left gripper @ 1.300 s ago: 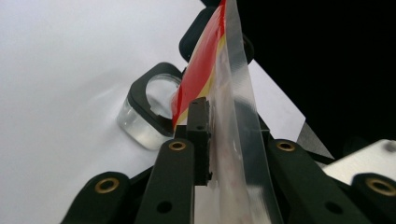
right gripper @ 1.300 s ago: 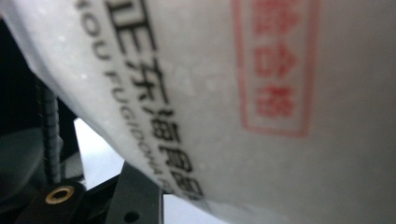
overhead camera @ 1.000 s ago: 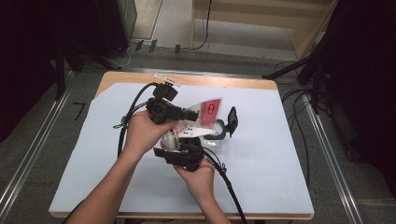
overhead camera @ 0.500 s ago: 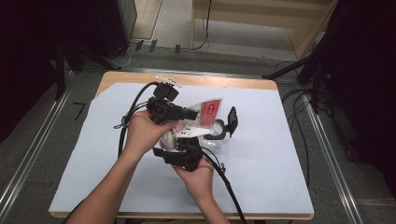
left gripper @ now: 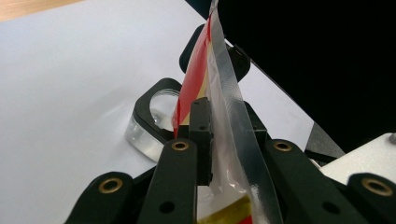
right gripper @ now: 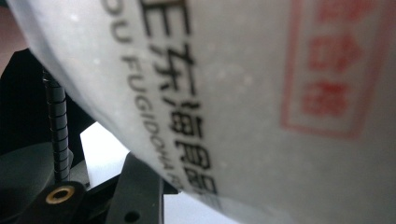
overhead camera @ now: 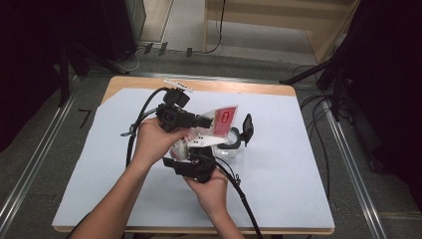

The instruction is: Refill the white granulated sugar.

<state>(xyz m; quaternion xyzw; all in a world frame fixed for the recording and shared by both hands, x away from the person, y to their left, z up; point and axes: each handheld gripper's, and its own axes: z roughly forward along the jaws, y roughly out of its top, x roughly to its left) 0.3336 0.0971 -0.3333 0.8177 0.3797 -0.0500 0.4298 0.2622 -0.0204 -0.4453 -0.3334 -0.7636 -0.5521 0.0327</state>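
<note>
A red and white plastic packet (overhead camera: 224, 118) hangs tilted in the air over the middle of the table. My left gripper (overhead camera: 206, 121) is shut on its clear sealed edge (left gripper: 224, 84), pads pressing from both sides. My right gripper (overhead camera: 199, 149) comes from below, and the packet's white printed lower part (right gripper: 261, 93) rests against its jaws and hides most of them. One black finger (right gripper: 135, 191) shows under the packet. Beneath the packet stands a clear round jar (overhead camera: 230, 148) with a black rim (left gripper: 149, 109) and its black lid (overhead camera: 247, 127) flipped up.
A white sheet (overhead camera: 298, 164) covers the wooden table (overhead camera: 259, 88). Black cables (overhead camera: 142, 117) trail from both grippers, one toward the near edge (overhead camera: 244, 204). Metal rails (overhead camera: 348, 164) run along both sides of the table.
</note>
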